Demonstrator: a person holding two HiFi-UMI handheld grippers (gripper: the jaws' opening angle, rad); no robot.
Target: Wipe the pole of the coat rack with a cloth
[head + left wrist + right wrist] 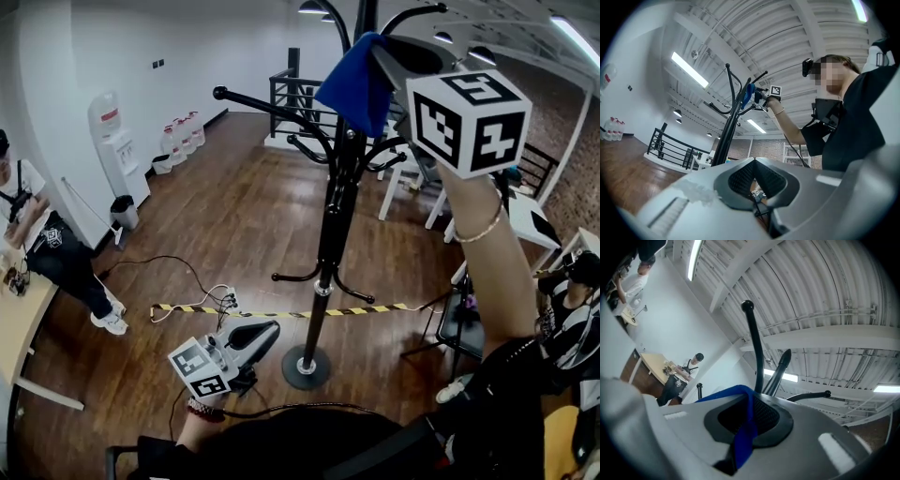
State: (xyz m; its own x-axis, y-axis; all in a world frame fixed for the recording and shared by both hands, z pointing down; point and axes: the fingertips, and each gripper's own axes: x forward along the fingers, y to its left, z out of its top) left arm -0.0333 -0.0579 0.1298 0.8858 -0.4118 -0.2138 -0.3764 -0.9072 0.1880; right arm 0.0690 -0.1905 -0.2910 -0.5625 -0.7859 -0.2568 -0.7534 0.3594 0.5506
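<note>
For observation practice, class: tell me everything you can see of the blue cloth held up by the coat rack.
The blue cloth is plain, soft-looking fabric, bunched and folded. The right gripper has its jaws shut on it, and a strip of cloth runs between them in the right gripper view. The rest droops in a loose point, held high at the top of the black coat rack pole, among the hooks. In the head view it overlaps the pole; whether it presses on it cannot be told.

Office-like loft workspace, wood floor (225, 216), water dispenser (114, 150), railing (286, 98), ribbed ceiling (811, 287), hazard tape (281, 312), desk (23, 319)
</note>
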